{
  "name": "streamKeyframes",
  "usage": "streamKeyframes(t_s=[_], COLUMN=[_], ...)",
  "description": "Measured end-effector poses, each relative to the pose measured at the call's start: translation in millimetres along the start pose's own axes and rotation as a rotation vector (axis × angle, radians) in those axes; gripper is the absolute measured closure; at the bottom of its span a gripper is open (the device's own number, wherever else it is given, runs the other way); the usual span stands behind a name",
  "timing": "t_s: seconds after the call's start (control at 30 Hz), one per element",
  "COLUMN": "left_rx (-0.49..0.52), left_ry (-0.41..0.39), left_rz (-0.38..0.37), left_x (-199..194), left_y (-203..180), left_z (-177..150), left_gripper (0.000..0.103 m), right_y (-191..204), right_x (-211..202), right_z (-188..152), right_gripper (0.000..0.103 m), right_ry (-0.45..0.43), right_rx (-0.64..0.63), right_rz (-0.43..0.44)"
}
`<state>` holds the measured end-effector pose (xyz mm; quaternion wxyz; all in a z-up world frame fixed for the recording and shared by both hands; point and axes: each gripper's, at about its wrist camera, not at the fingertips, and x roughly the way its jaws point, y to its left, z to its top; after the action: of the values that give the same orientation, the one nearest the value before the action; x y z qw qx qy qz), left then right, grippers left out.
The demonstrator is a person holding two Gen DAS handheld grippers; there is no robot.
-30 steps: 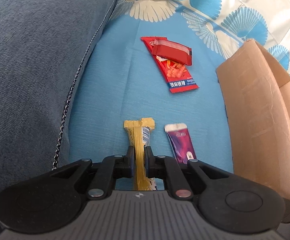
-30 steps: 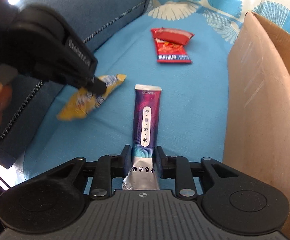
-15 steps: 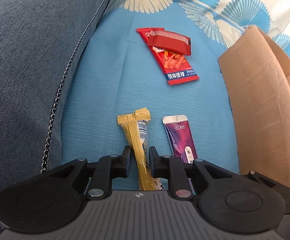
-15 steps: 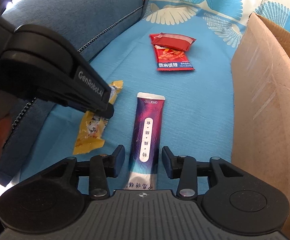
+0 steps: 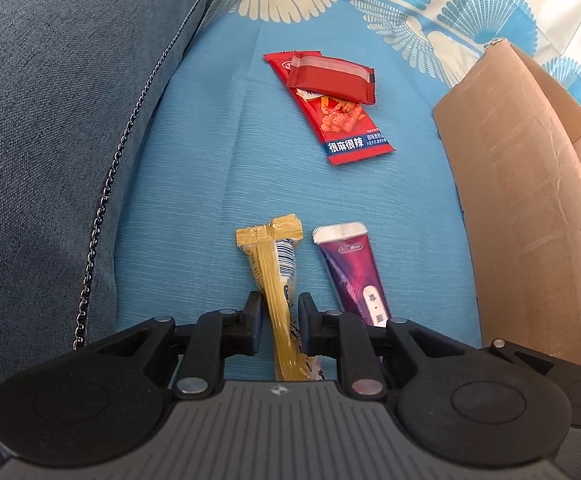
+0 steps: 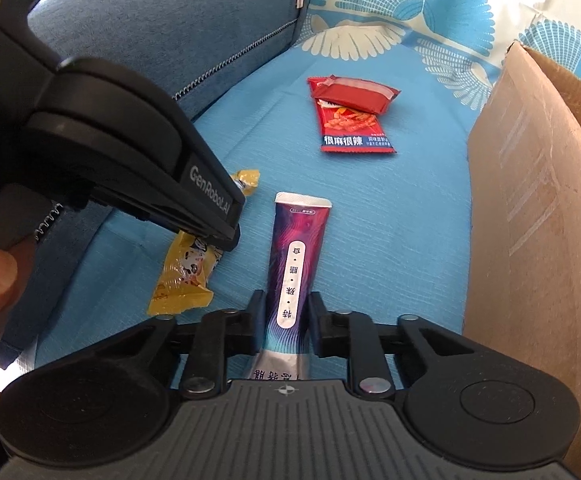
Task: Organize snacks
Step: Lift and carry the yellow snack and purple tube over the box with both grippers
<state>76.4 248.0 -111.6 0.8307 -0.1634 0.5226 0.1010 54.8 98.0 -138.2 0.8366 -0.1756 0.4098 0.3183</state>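
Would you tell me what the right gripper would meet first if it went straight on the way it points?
Probably the blue cloth under the purple packet that the right gripper is shut on; it points steeply down, though depth is unclear.

Home: sofa cushion (image 5: 50, 120), patterned cloth (image 5: 210, 160).

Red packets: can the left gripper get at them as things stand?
Probably yes. Bare blue cloth lies between the left gripper and the red packets, but the yellow packet sits between its fingers.
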Motion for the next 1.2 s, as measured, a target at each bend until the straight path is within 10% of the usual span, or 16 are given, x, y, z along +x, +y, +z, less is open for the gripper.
streamKeyframes(t_s=[0.6,1.2], left_rx=[0.006,-0.024], left_ry=[-0.045,-0.29], left_rz=[-0.007,-0.014], left_x=[-6.0,-67.4], left_y=[-1.4,-12.2], left_z=[2.5,7.7], left_gripper=[0.093,0.093], right_y=[-6.1,-12.5], right_x=[-7.3,-58.5], right_z=[2.0,6.4], right_gripper=[0.082,0.082], right_ry=[-0.043,-0.241], right_rx=[0.044,0.038], right_rz=[-0.052,-0.002])
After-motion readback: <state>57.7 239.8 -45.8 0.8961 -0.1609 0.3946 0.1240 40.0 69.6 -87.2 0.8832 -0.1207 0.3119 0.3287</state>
